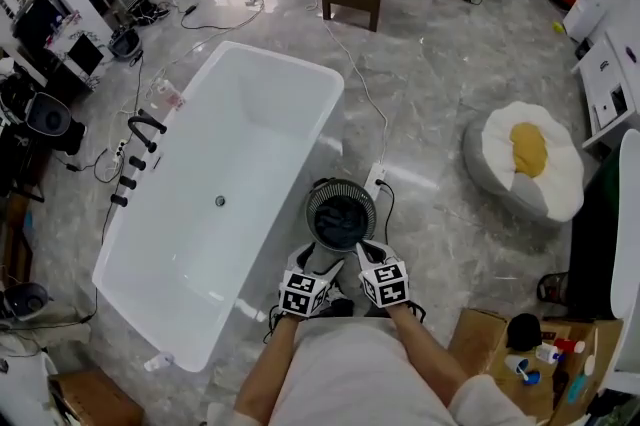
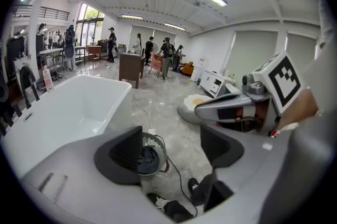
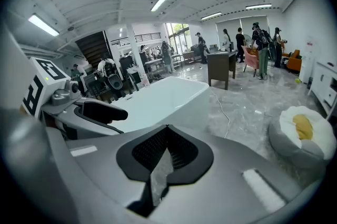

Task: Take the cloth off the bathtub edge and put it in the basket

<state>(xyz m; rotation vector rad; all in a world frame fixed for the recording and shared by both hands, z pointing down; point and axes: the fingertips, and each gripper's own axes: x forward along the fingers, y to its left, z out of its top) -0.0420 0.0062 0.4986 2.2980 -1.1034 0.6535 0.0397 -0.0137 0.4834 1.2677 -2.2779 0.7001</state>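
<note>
One risk: left hand-held gripper (image 2: 174, 150), jaws apart and empty, or right hand-held gripper (image 3: 166, 136), jaws together, could clip the basket (image 2: 157, 144) rim on withdrawal, spilling the cloth (image 2: 146, 159) inside.

Head view looks steeply down on the bathtub (image 1: 235, 149) and basket (image 1: 314, 202); both gripper views, low, share that bathtub

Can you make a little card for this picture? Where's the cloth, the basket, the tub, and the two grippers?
Cloth: dark, lying inside the basket
Basket: round, dark, on the floor beside the bathtub
Bathtub: white, on the grey floor
Left hand-held gripper: jaws open, aimed at the basket, holding nothing
Right hand-held gripper: jaws shut, holding nothing
</note>
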